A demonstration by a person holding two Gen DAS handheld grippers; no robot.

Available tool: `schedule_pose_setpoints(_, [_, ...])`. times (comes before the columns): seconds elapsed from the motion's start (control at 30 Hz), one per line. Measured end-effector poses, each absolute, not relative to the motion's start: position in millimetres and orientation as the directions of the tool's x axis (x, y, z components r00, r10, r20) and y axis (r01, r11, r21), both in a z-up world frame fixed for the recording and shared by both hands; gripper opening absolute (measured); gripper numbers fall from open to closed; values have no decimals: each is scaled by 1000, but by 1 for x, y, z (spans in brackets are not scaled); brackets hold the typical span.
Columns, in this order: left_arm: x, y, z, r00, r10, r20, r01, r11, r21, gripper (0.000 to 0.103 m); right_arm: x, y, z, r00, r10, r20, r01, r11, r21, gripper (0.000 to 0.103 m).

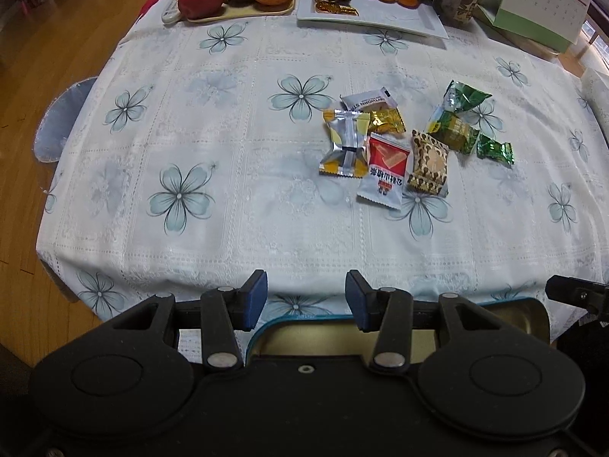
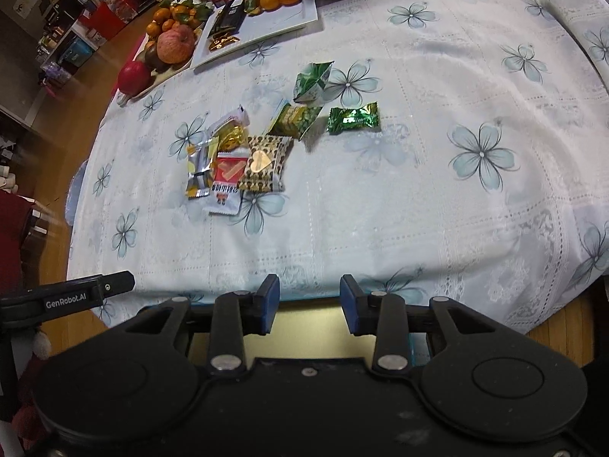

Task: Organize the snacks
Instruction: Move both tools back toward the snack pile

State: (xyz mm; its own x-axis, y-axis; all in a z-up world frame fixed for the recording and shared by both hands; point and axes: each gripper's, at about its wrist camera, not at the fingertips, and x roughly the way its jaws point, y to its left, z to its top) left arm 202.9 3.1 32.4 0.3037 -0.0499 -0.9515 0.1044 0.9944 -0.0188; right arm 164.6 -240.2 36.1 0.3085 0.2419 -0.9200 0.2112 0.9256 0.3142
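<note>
A table covered by a white floral tablecloth point(image 1: 213, 228) stands on a wooden floor point(image 1: 45, 76). The left gripper point(image 1: 306, 299) hangs above the near table edge with its blue pads apart and nothing between them. Directly under it lies a shallow gold-lined tin with a teal rim point(image 1: 525, 316). The right gripper point(image 2: 309, 302) is likewise released, jaws apart and empty, above the same tin point(image 2: 323, 327); part of the other tool shows at its 9 o'clock.

From the left gripper, the snack packets lie at 12 to 1 o'clock, well apart from the pads. The cluster comprises a silver-yellow packet point(image 1: 344, 143), a red-and-white packet point(image 1: 386, 169), and a brown heart-print packet point(image 1: 428, 162), touching one another. Three green packets point(image 1: 455, 129) sit just beside them, toward 2 o'clock.

Farther out at 12 o'clock, a fruit tray point(image 1: 243, 11) holds apples, and a white plate point(image 1: 380, 19) holds sweets and tangerines.
</note>
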Motion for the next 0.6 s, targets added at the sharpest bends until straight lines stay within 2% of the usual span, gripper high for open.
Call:
schedule_pose_setpoints(0.37, [260,0,11,303,-78,-950,66,996,-61,54,235,-256,9,305,210,-929,266,918,295,37])
schedule_pose_setpoints(0.6, [294,9,1,317,-133,-939,7,990,-138,54,280,-277,-6,341,182,-922,341,890,302,38])
